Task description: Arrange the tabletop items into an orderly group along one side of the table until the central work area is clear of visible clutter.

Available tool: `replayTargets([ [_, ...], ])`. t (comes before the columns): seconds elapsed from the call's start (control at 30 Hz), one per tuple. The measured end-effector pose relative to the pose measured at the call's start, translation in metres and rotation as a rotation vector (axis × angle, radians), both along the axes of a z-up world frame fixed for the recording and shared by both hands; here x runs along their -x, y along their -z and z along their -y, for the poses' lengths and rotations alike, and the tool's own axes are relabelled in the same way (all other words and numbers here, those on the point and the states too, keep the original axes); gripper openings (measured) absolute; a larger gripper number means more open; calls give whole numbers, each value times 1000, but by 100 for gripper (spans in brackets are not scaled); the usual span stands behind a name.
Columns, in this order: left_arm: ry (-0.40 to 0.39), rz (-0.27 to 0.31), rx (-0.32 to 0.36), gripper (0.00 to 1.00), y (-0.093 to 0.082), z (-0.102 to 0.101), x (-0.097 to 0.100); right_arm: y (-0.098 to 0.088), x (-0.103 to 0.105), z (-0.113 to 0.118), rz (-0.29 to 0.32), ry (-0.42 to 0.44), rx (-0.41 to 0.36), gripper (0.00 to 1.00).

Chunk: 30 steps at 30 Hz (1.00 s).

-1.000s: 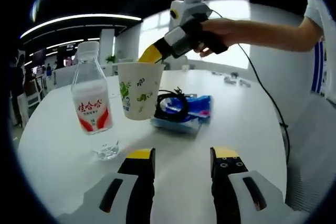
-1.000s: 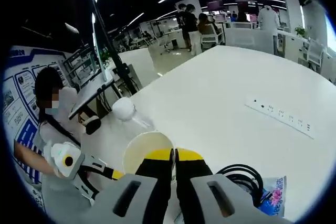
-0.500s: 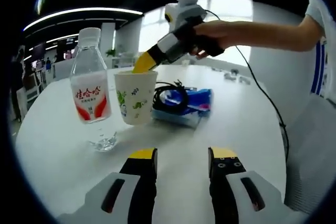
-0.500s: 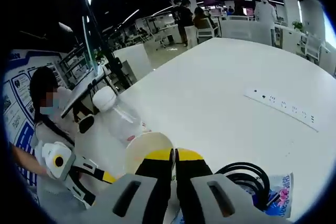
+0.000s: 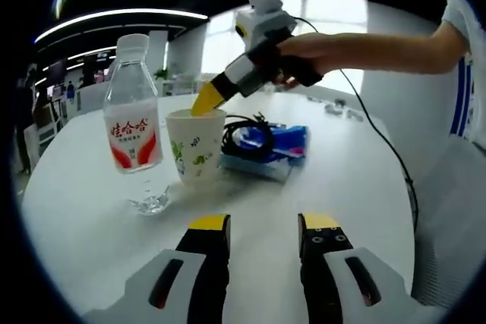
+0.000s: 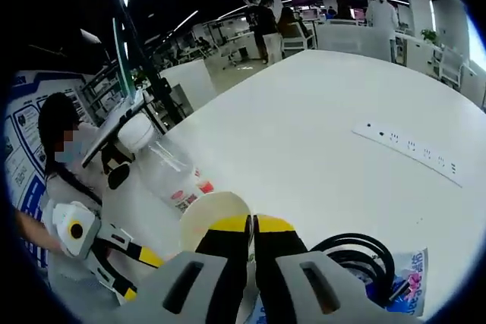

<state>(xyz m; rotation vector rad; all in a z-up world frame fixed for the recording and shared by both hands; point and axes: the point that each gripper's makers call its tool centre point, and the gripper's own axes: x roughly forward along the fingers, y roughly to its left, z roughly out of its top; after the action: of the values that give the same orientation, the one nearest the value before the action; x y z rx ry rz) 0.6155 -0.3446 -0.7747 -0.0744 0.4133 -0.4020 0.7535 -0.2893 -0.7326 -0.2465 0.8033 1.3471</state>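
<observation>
A white paper cup with a leaf print stands on the round white table, right beside a clear water bottle with a red label. My right gripper comes in from the upper right, held by a hand, its yellow tips shut on the cup's rim. In the right gripper view the jaws pinch the cup rim, with the bottle just beyond. My left gripper stands open over bare table, short of the cup. It also shows as the left gripper.
A blue packet with a black cable coil on it lies right of the cup. A small clear shiny bit lies before the bottle. A white power strip lies farther across the table. A person stands behind the left gripper.
The right gripper has lowered the cup from a raised tilt to the table beside the bottle. The left gripper has stayed open.
</observation>
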Motion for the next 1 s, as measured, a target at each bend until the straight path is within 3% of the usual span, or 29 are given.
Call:
replayTargets([
  [0.1,6,-7,-9,31,2,0,1,2,3,0,41,-12,8,0],
  [0.83,5,-11,-6,30,2,0,2,9,0,4,40,2,17,0],
  [1.0,7,-19,-9,30,4,0,3,10,0,4,73,-19,33,0],
])
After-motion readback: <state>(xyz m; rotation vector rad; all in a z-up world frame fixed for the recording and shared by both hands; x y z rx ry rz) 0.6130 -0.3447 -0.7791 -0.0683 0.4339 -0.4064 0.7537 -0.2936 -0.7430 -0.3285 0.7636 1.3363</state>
